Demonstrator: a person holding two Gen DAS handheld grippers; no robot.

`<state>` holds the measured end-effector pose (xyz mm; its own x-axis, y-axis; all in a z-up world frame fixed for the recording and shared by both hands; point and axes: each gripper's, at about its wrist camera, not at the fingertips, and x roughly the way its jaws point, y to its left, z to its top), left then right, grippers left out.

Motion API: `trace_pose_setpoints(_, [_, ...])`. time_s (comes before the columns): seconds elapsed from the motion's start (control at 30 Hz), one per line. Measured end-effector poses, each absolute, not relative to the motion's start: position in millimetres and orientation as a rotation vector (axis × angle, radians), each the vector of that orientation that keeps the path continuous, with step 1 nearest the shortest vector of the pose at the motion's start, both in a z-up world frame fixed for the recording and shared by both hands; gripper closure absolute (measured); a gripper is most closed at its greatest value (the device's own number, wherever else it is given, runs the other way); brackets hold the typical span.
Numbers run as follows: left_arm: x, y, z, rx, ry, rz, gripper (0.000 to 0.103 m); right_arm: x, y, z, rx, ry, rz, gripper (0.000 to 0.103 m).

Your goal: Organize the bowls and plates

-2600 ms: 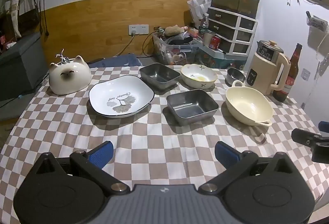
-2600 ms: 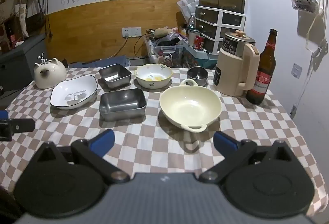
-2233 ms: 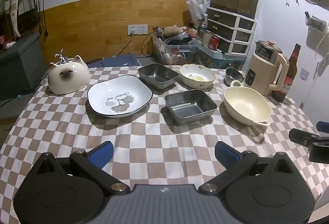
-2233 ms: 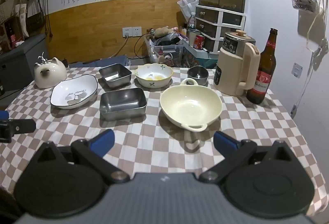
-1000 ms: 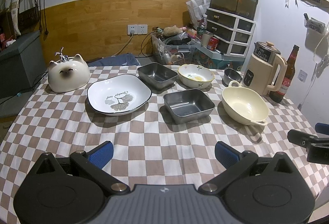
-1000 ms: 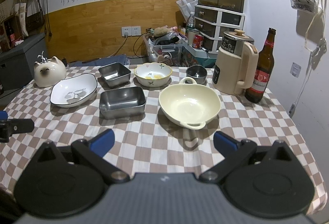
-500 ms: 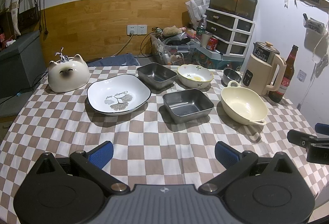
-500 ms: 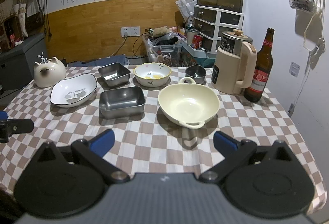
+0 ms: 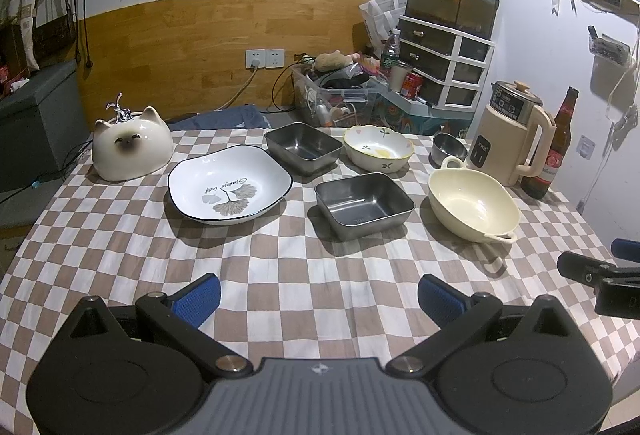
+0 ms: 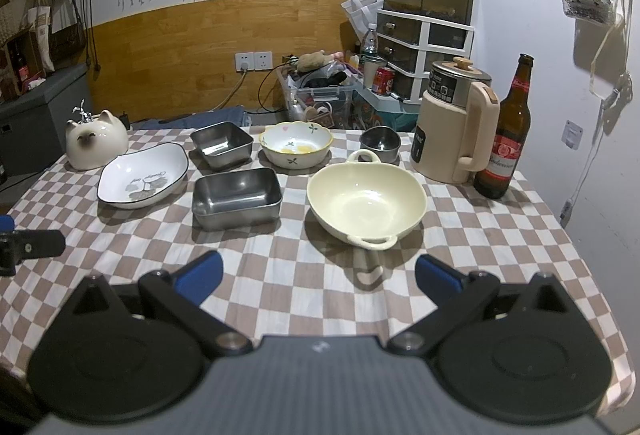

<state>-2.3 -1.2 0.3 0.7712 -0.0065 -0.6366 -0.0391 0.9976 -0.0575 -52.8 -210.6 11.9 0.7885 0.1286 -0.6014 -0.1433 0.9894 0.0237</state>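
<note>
On the checkered table stand a white leaf-print plate (image 9: 230, 190), two square steel trays (image 9: 364, 204) (image 9: 303, 146), a flowered bowl (image 9: 378, 153), a cream two-handled bowl (image 9: 472, 204) and a small steel bowl (image 9: 449, 147). The same dishes show in the right wrist view: plate (image 10: 143, 178), near tray (image 10: 237, 198), cream bowl (image 10: 366, 204). My left gripper (image 9: 319, 299) is open and empty over the near table edge. My right gripper (image 10: 318, 275) is open and empty in front of the cream bowl.
A white cat-shaped ceramic (image 9: 130, 149) stands at the back left. A cream kettle (image 10: 458, 131) and a beer bottle (image 10: 506, 143) stand at the back right. Storage drawers and a cluttered bin lie behind the table.
Both grippers have drifted back slightly from the dishes and stay open. Nothing on the table has moved.
</note>
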Motion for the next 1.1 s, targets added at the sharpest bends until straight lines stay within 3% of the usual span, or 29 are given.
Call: trace_pose_setpoints(1.1, [-16,25,2,-0.136,0.700,0.111,0.000,-29,-181,6,-0.046,0.659,0.227,0.000])
